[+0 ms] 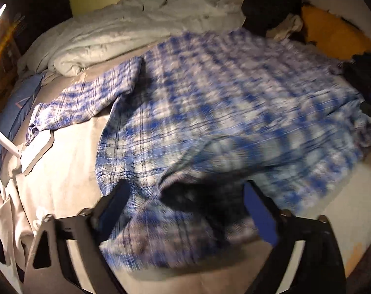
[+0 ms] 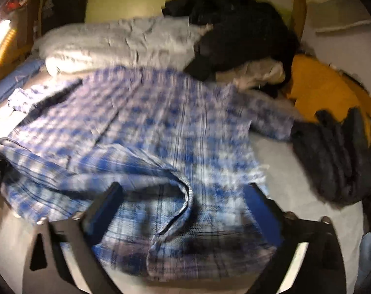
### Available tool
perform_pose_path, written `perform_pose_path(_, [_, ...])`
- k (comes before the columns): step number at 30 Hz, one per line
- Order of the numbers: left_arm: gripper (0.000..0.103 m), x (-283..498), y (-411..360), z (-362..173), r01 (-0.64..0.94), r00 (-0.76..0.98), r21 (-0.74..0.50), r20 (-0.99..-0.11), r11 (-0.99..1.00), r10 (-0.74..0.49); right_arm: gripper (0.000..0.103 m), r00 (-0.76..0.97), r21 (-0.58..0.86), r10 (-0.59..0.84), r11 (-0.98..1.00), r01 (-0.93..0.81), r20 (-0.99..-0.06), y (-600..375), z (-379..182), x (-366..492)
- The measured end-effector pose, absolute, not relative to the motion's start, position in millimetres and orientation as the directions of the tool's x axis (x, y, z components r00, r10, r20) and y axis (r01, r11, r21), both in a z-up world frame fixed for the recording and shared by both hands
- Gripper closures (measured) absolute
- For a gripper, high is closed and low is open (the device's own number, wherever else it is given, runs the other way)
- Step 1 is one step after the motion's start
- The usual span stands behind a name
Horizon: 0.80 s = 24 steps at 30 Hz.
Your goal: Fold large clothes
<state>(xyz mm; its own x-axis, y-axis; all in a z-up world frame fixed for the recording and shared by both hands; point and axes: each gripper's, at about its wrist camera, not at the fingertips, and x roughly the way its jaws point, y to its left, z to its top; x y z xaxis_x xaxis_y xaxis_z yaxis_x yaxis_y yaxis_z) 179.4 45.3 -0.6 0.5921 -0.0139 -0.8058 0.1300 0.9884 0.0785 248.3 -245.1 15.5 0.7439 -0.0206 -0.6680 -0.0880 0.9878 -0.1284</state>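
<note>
A blue-and-white plaid shirt (image 1: 222,103) is lying spread across the bed (image 1: 70,171), rumpled at its near edge, one sleeve reaching out sideways. Both the left claw (image 1: 185,208) and the right claw (image 2: 183,205) are gaping open above that near edge, gripping nothing. A grey quilt (image 1: 117,36), black clothes (image 2: 234,34) and a folded dark garment (image 2: 337,154) are crowding the bed's far side.

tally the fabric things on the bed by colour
blue plaid: 1, the plaid shirt
black: 1, the black garment
dark grey: 1, the folded dark garment
pale grey: 1, the duvet
mustard: 1, the yellow cloth
total: 5
</note>
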Motion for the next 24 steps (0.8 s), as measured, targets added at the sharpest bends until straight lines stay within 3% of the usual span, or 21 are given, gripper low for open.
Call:
perform_pose_path(4, [0.004, 160.7, 40.4, 9.4, 0.144, 0.588, 0.057, -0.808, 0.988, -0.039, 0.000, 0.775, -0.171, -0.045, 0.982, -0.082, -0.631, -245.7, 32.3, 229.6])
perform_pose_path(8, [0.004, 149.6, 34.1, -3.8, 0.171, 0.548, 0.114, -0.836, 0.979, 0.002, 0.000, 0.687, -0.222, -0.021, 0.953, -0.206, -0.726, -238.8, 21.9, 221.1])
perform_pose_path(14, [0.004, 145.5, 44.4, -39.8, 0.178, 0.467, 0.126, -0.884, 0.976, 0.029, 0.000, 0.596, -0.328, -0.131, 0.914, -0.236, -0.793, -232.6, -19.7, 223.0])
perform_pose_path(16, [0.007, 145.1, 46.8, -42.6, 0.178, 0.461, 0.127, -0.887, 0.976, 0.031, 0.000, 0.579, -0.310, -0.134, 0.926, -0.216, -0.804, -240.1, -23.2, 227.6])
perform_pose_path(17, [0.012, 145.6, 48.9, -42.5, 0.171, 0.466, 0.135, -0.884, 0.976, 0.041, 0.002, 0.584, -0.305, -0.135, 0.931, -0.202, -0.800, -244.1, -21.6, 227.5])
perform_pose_path(18, [0.024, 146.3, 51.0, -41.1, 0.159, 0.474, 0.145, -0.879, 0.977, 0.054, 0.004, 0.594, -0.297, -0.135, 0.937, -0.184, -0.793, -247.7, -19.1, 227.6])
perform_pose_path(19, [0.031, 147.2, 54.3, -38.4, 0.141, 0.486, 0.152, -0.872, 0.978, 0.065, 0.013, 0.604, -0.288, -0.133, 0.943, -0.167, -0.786, -251.6, -15.4, 227.7])
perform_pose_path(21, [0.063, 149.1, 63.5, -30.0, 0.106, 0.511, 0.123, -0.858, 0.987, 0.052, 0.032, 0.613, -0.262, -0.126, 0.955, -0.137, -0.780, -259.4, -9.9, 230.7])
perform_pose_path(23, [0.086, 151.8, 76.7, -19.8, 0.049, 0.543, 0.088, -0.839, 0.995, 0.047, 0.081, 0.615, -0.256, -0.143, 0.962, -0.099, -0.776, -268.0, -8.7, 234.5])
perform_pose_path(24, [0.096, 153.4, 83.7, -15.0, 0.015, 0.558, 0.084, -0.827, 0.996, 0.062, 0.091, 0.617, -0.252, -0.149, 0.964, -0.083, -0.773, -270.9, -8.4, 236.9])
